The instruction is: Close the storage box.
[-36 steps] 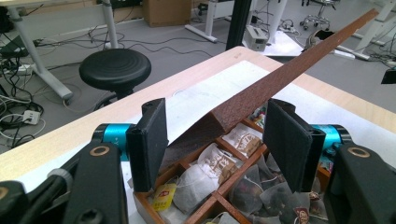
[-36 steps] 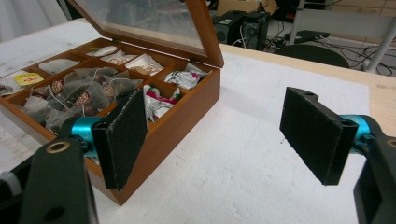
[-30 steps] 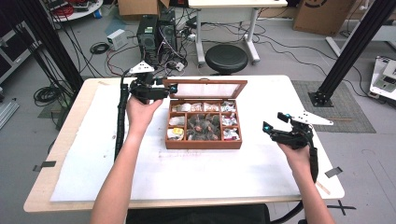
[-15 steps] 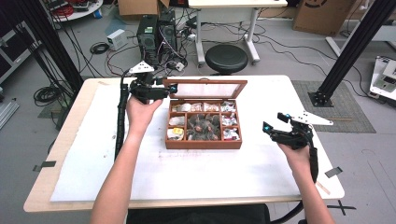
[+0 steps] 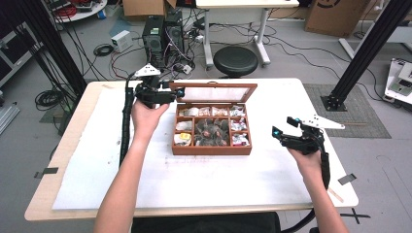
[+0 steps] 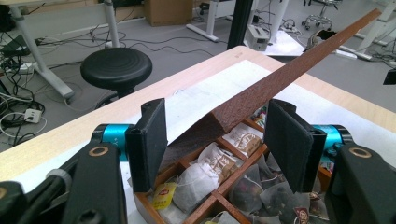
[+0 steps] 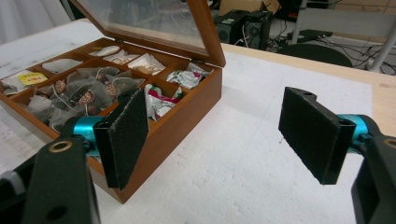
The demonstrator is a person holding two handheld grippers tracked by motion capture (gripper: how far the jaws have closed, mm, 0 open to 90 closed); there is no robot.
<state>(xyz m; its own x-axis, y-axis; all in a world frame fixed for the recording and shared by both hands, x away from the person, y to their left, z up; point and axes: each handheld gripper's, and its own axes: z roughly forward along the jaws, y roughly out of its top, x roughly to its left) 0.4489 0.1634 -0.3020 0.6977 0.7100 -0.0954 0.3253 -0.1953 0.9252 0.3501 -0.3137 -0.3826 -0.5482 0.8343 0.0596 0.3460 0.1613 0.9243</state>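
Nothing has moved much in the past second: both hands and the box sit where they did, so the work looks paused with the lid already up. On a white-covered table point(image 5: 272, 194), a wooden box point(image 5: 212, 148) of tea bags rests at the middle, a little toward the far side, its glass-paned lid point(image 5: 214, 92) raised and leaning back. The left gripper point(image 5: 175, 93) is held at the lid's far left corner; the right gripper point(image 5: 278, 132) hovers off the table to the right of the box, apart from it. Judging from this, the lid has been lifted and the left gripper is either steadying it or about to let go, while the right waits to reach in. The high view gives the layout but not the jaws. The left gripper view fills that in: the left gripper's jaws stand wide apart on either side of the lid's edge point(image 6: 299, 70), which runs up between them, and they do not seem to pinch it, though contact at the lower corner is hard to judge. Tea bags point(image 6: 205, 172) lie in the compartments just below. The right gripper view shows its jaws fully spread and empty, with the box's right wall point(image 7: 187, 116) just beyond them and the lid's pane tilted overhead.
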